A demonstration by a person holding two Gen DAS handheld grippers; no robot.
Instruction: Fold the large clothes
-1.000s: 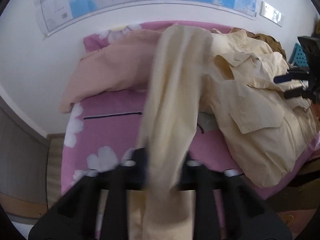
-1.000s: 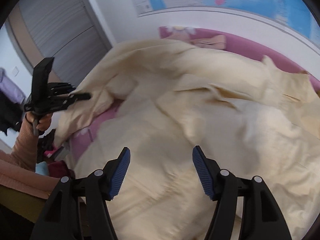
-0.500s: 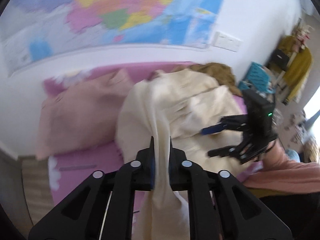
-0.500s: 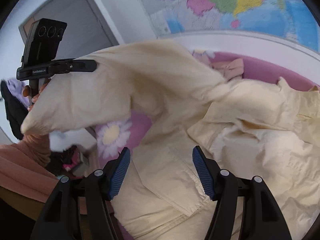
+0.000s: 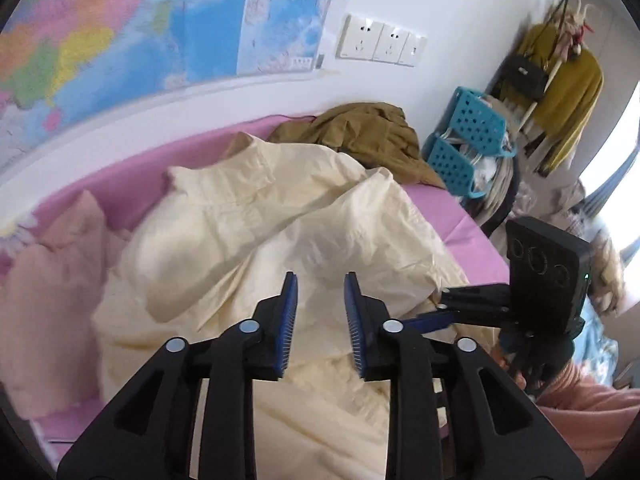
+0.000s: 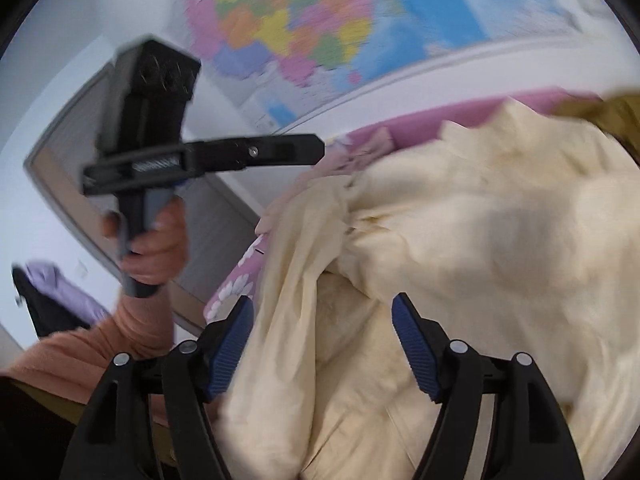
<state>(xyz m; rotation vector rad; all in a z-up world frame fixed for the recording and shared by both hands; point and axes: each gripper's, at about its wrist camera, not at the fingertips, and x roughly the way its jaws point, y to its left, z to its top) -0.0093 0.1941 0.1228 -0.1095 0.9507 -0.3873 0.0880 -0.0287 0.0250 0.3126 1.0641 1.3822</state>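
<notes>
A large cream jacket (image 5: 280,232) lies crumpled on the pink bed (image 5: 452,208); it also fills the right wrist view (image 6: 460,240). My left gripper (image 5: 320,284) hovers above the jacket, jaws a little apart and empty. It also shows in the right wrist view (image 6: 316,148), held up at the left, away from the cloth. My right gripper (image 6: 322,312) is open wide and empty just above the jacket's near fold. It also shows in the left wrist view (image 5: 440,306) at the jacket's right edge.
A pale pink garment (image 5: 52,280) lies left of the jacket. A brown garment (image 5: 360,136) lies at the bed's far end. Blue baskets (image 5: 468,136) and hanging clothes (image 5: 568,80) stand beyond. A map (image 5: 120,28) covers the wall.
My left gripper was shut on a part of the jacket and lifting it; it has let go and opened, and the cloth has dropped onto the pile. Both cameras have swung to the right.
</notes>
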